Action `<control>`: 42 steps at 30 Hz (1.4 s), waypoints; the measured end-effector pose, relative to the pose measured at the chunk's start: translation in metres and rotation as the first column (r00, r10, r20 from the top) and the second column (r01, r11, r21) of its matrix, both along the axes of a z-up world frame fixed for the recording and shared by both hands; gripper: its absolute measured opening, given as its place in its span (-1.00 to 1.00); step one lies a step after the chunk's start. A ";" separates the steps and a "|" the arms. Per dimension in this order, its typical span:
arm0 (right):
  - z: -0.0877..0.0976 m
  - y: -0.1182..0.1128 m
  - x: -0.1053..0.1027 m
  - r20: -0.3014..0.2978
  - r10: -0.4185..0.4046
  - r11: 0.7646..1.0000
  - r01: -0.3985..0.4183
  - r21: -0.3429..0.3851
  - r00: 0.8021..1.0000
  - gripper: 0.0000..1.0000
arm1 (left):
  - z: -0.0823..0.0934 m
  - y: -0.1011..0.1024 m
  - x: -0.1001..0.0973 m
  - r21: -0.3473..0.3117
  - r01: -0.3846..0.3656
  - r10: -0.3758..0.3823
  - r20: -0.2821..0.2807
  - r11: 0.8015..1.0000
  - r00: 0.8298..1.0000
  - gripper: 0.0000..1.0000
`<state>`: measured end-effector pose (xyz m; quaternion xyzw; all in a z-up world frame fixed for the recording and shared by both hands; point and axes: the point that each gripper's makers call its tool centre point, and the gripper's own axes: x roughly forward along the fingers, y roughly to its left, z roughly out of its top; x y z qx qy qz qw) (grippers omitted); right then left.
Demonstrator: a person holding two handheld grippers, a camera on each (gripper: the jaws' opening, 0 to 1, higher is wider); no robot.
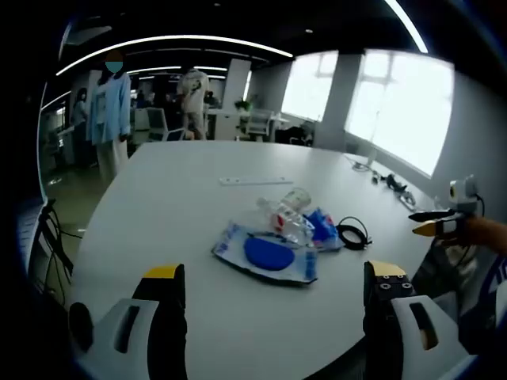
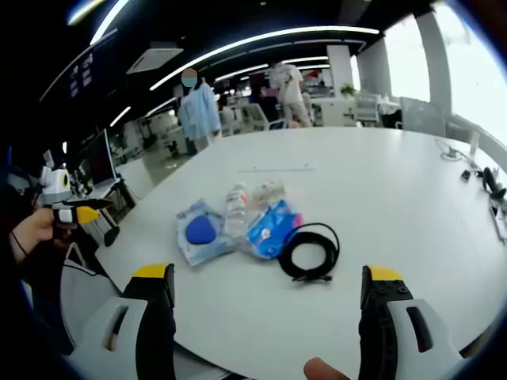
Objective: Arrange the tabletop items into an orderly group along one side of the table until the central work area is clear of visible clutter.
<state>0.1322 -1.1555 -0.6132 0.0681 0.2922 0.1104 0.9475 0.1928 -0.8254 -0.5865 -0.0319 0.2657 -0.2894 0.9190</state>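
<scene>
A clear bottle [image 2: 235, 207] lies on its side near the middle of the white bench [image 2: 380, 190], between a packet with a blue disc [image 2: 202, 231] and a blue packet [image 2: 272, 227], all touching in one cluster. A coiled black cable [image 2: 310, 252] lies just beside the blue packet. A ruler [image 2: 276, 169] lies farther off. The left gripper [image 1: 273, 297] and the right gripper [image 2: 267, 301] both stand wide apart, holding nothing, short of the cluster.

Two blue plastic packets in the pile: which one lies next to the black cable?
The crumpled blue packet, touching the coiled black cable. The other, the clear packet with the blue disc, lies beyond the bottle.
</scene>
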 end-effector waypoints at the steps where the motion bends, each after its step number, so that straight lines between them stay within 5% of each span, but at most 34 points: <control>1: -0.001 0.000 0.001 -0.002 0.003 1.000 -0.003 -0.001 1.000 0.92 | 0.000 0.000 0.000 0.005 0.001 -0.001 0.002 1.000 1.000 0.81; 25: 0.000 -0.004 0.002 -0.008 -0.003 1.000 0.003 -0.010 1.000 0.91 | -0.001 0.005 0.004 -0.012 -0.016 0.016 -0.004 1.000 1.000 0.81; 42: -0.004 -0.002 0.012 -0.017 -0.008 1.000 0.007 -0.009 1.000 0.91 | -0.013 -0.020 0.023 -0.013 0.056 -0.056 -0.034 0.998 0.998 0.79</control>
